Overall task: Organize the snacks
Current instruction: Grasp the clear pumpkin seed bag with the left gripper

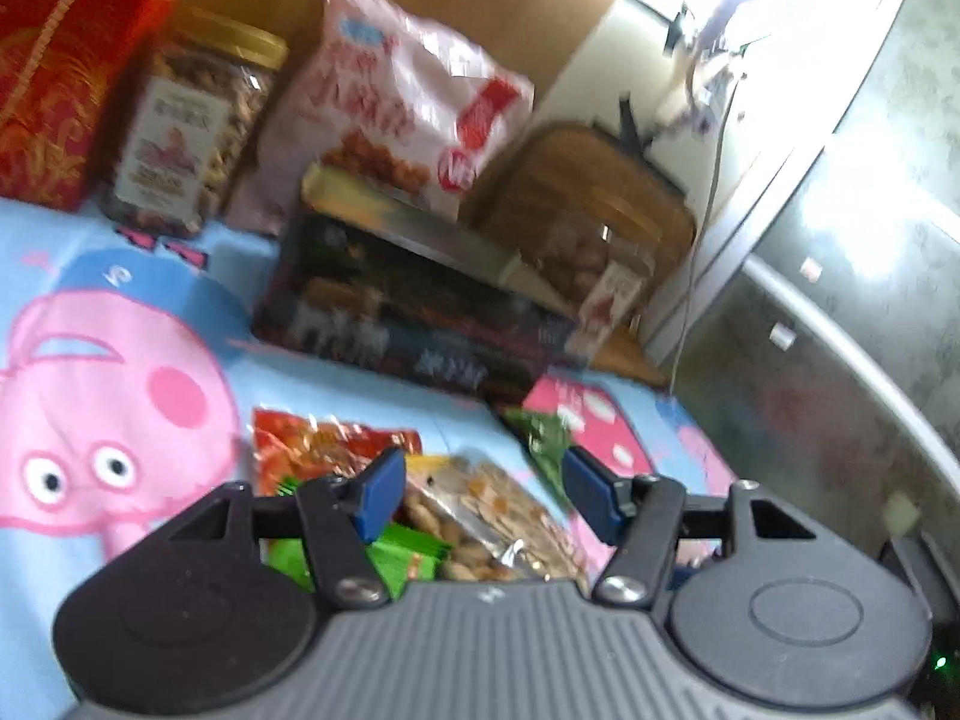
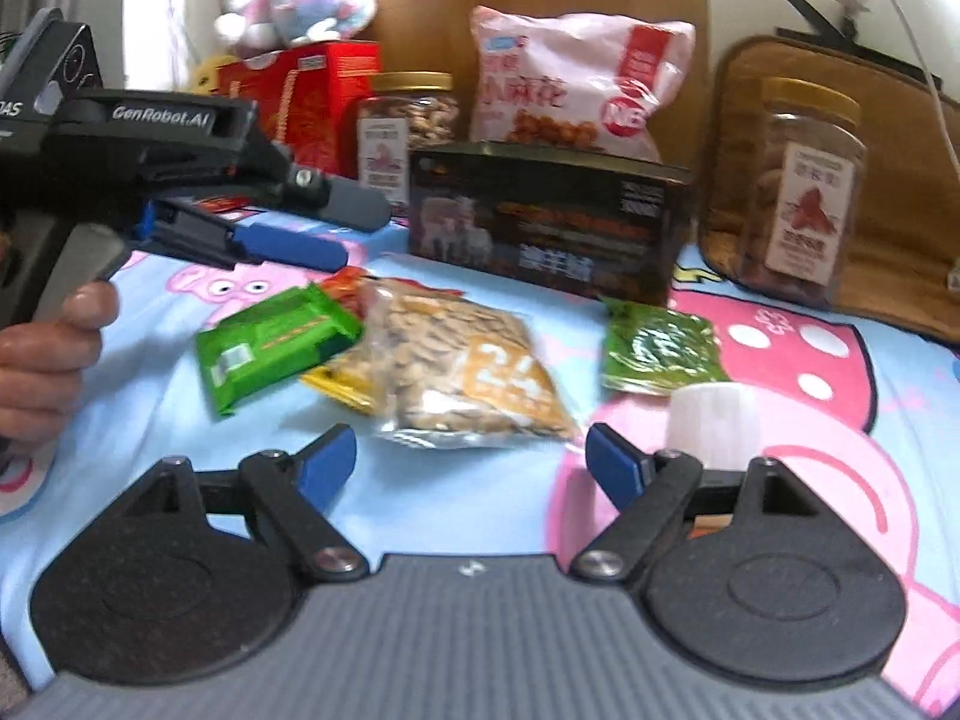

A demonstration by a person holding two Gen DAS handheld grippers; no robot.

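Several small snack packs lie on a blue cartoon-pig cloth (image 2: 150, 420): a clear bag of seeds (image 2: 468, 366), a green bar pack (image 2: 270, 342), a red packet (image 1: 312, 450) and a dark green pouch (image 2: 657, 348). My right gripper (image 2: 468, 456) is open just short of the seed bag, with nothing between its fingers. My left gripper (image 2: 336, 228), held by a hand (image 2: 42, 354), hovers over the green bar pack and the red packet. In the left wrist view the left gripper (image 1: 486, 495) stands open above the seed bag (image 1: 510, 516), and its pads touch nothing.
Behind the packs stand a dark box (image 2: 540, 222), a pink snack bag (image 2: 570, 84), a nut jar (image 2: 408, 126), a red box (image 2: 306, 102) with a plush toy (image 2: 300, 0) on top, and a second jar (image 2: 804, 192) on a brown mat. A white cylinder (image 2: 714, 420) sits by my right finger.
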